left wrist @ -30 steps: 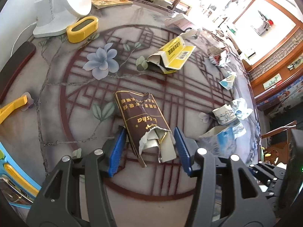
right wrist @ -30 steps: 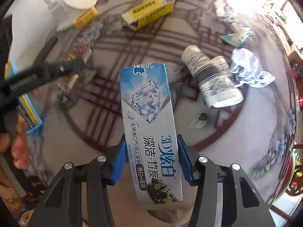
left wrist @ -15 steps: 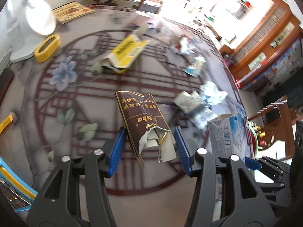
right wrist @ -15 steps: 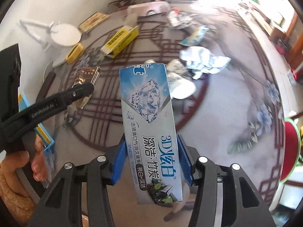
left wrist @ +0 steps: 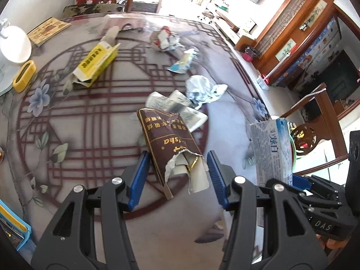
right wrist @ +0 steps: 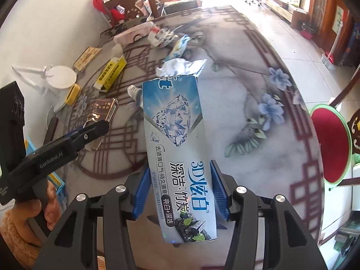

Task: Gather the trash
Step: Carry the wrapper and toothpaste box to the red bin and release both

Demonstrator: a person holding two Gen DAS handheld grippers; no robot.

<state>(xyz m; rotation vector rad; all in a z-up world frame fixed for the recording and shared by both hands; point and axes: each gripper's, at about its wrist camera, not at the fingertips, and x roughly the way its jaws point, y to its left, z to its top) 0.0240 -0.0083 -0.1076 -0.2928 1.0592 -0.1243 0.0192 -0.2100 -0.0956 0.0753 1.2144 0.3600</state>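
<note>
Grip status: left gripper (left wrist: 177, 177) is clamped on a torn brown cigarette pack (left wrist: 167, 142), the pack's long axis running forward out of the jaws, torn end nearest the camera. Right gripper (right wrist: 178, 190) is clamped on a blue-and-white toothpaste box (right wrist: 175, 135), likewise lengthwise along the fingers. Both items are off the table (left wrist: 101, 117). No bin is identifiable in either view, so the drop point cannot be judged. Uncollected items lie toward the far edge: yellow carton (left wrist: 94, 65), crumpled foil wrapper (left wrist: 202, 87), paper cups (left wrist: 171, 103). Both grippers being occupied, neither can take these until it unloads.
</note>
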